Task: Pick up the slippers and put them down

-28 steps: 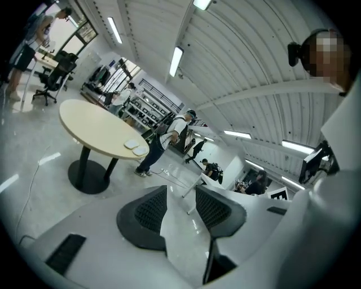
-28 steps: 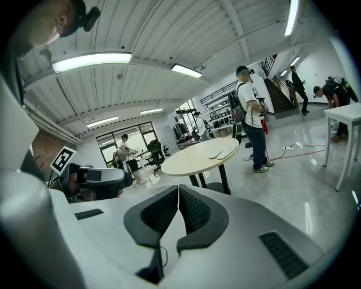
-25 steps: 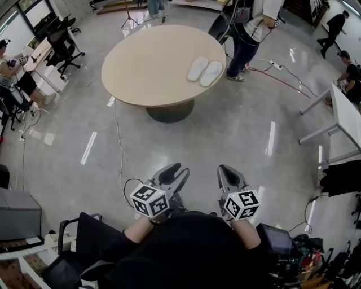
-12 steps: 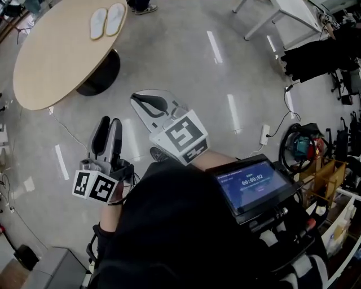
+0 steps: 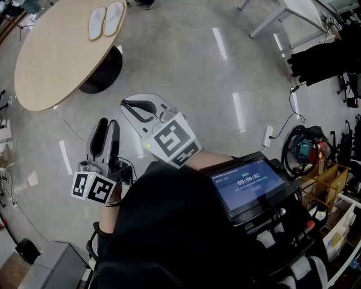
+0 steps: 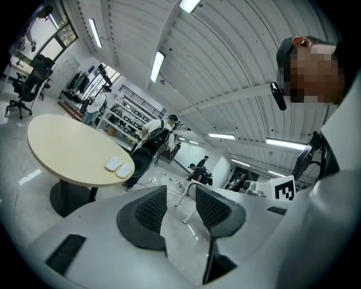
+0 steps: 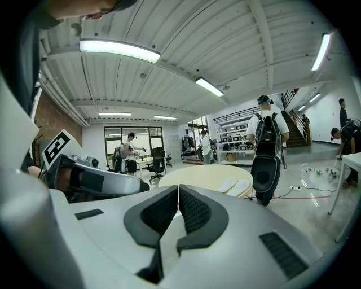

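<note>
Two white slippers (image 5: 107,21) lie side by side near the far edge of a round beige table (image 5: 51,62), several steps from me. They also show in the left gripper view as slippers (image 6: 119,166) and in the right gripper view as slippers (image 7: 235,185). My left gripper (image 5: 107,123) is held close to my body over the floor, open with nothing between its jaws (image 6: 180,200). My right gripper (image 5: 127,103) is beside it, rolled on its side, shut and empty (image 7: 178,195). Both point toward the table.
A screen (image 5: 248,183) with a timer hangs at my chest. A person with a black backpack (image 7: 265,147) stands by the table's far side. A cable (image 5: 67,127) runs across the grey floor, with a power strip (image 5: 268,135) at the right. A white table (image 5: 299,11) stands at the upper right.
The head view has swung, so the table now sits at the upper left. Both grippers have risen, and the right one has rolled onto its side. Little has moved in the last half second.
</note>
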